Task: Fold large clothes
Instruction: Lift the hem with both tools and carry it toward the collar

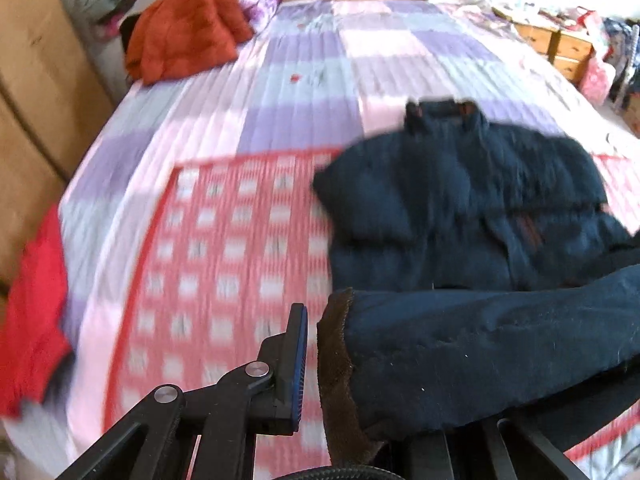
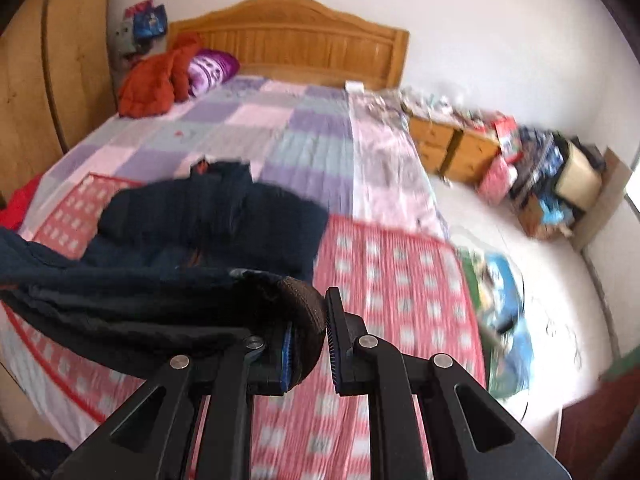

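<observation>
bedroom light falls on the bed (image 2: 320, 128), its quilt checked in lilac and pink with a red-and-white patch at the near end. our navy padded jacket (image 1: 460, 184) lies across that red patch, collar toward the wooden headboard (image 2: 296, 48), dark, puffy and blurred. each sleeve ends in a brown fleecy cuff. our left gripper (image 1: 316, 364) is clamped on one cuff (image 1: 336, 364); our right gripper (image 2: 310, 340) is clamped on the other cuff (image 2: 308, 320). an orange jacket (image 1: 184, 32) sits by the headboard beside a purple pillow (image 2: 212, 70).
</observation>
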Tool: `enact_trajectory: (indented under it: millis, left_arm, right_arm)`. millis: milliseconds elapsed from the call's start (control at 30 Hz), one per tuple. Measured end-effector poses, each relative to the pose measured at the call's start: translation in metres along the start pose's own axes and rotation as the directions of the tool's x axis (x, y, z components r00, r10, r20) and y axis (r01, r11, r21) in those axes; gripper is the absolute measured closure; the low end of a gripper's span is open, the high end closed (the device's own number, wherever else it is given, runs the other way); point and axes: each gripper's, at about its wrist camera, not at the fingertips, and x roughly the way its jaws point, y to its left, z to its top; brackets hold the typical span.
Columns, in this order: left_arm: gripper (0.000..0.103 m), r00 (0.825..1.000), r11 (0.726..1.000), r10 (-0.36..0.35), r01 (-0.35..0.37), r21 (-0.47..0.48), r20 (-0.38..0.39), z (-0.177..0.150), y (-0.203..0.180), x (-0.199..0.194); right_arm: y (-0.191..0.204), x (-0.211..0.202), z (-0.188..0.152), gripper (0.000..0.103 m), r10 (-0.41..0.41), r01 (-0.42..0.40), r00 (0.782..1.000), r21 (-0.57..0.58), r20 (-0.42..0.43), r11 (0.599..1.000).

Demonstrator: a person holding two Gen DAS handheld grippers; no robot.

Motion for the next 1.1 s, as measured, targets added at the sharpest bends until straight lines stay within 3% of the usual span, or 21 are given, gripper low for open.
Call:
enact_trajectory:
  millis: [133,233,433,700,933,1100]
  left_arm:
    - [0.087,0.999,1.000,-0.021,0.021,0.003,-0.030,0.081,0.012,0.042]
    - [0.087,0.994,0.999,-0.021,0.025,0.041,-0.106,0.132,0.013,0.094]
    - [0.087,0.982,0.998,0.009,0.003,0.068,-0.187,0.194,0.006,0.190]
    - [0.086,0.966,0.997,0.037,-0.017,0.078,-0.256,0.221,-0.021,0.313]
    - [0.085,0.955,0.999,0.034,-0.023,0.042,-0.295,0.219,-0.036,0.400]
    - [0.081,0.946,1.000,0.003,-0.010,-0.020,-0.324,0.214,-0.044,0.439]
  right_arm:
    - [-0.006,0.042,0.077,0.087,-0.005,0.005,1.000,-0.016,0.015,1.000]
    - [-0.009,0.097,0.128,0.087,-0.011,0.011,1.000,-0.025,-0.023,1.000]
    - [-0.013,0.214,0.179,0.087,-0.039,0.039,0.995,-0.006,-0.089,0.999]
    - [-0.015,0.357,0.173,0.087,-0.087,0.092,0.975,0.017,-0.203,0.996]
    - [-0.017,0.450,0.158,0.087,-0.111,0.124,0.955,0.032,-0.276,0.992]
    - [-0.021,0.494,0.140,0.087,-0.109,0.141,0.937,0.073,-0.332,0.987]
